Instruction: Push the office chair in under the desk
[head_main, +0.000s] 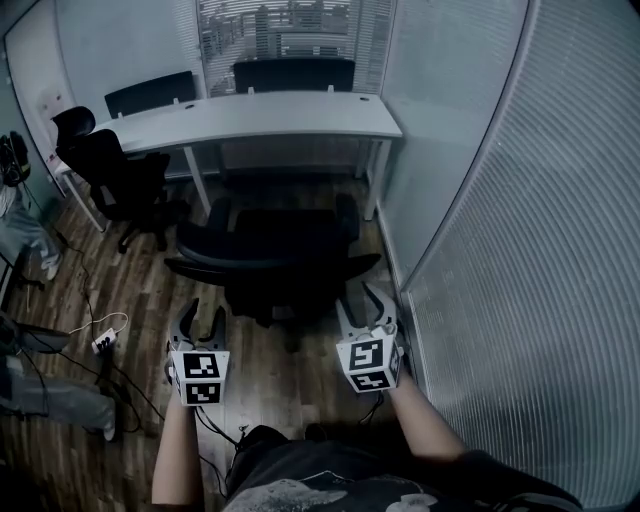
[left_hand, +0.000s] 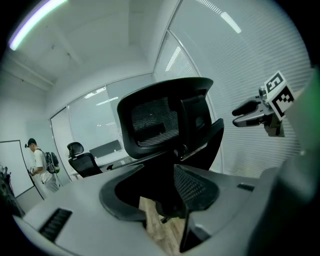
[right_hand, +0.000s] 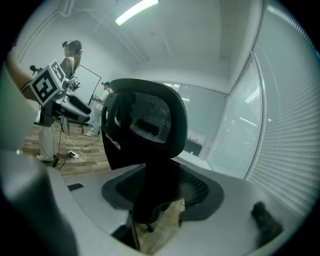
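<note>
1. Chair (head_main: 275, 255) stood on the wood floor (head_main: 150, 290), in front of the desk (head_main: 250, 115) and not under it. Its back faced the person, its seat faced the desk.
2. L gripper (head_main: 200, 322) was low, just behind the chair's left-rear side. Its fingers were apart w/ nothing between them and no contact w/ the chair.
3. R gripper (head_main: 366, 305) was just behind the chair's right-rear side, near its armrest. Its fingers were also spread and gripped nothing.
4. Both gripper views looked through the gap between the jaws at the chair's mesh back and headrest, a little way off.
5. Both grippers sat about level w/ each other, one either side of the chair back, w/ the marker cubes facing up.
6. A glass wall w/ blinds (head_main: 520, 250) ran close along the right of the chair.
7. A 2nd black chair (head_main: 110, 170) stood at the desk's left end.
8. A power strip (head_main: 103, 342) and its cable lay on the floor to the left.
9. In the left gripper view, a person w/ a backpack (left_hand: 40, 162) stood far left.
</note>
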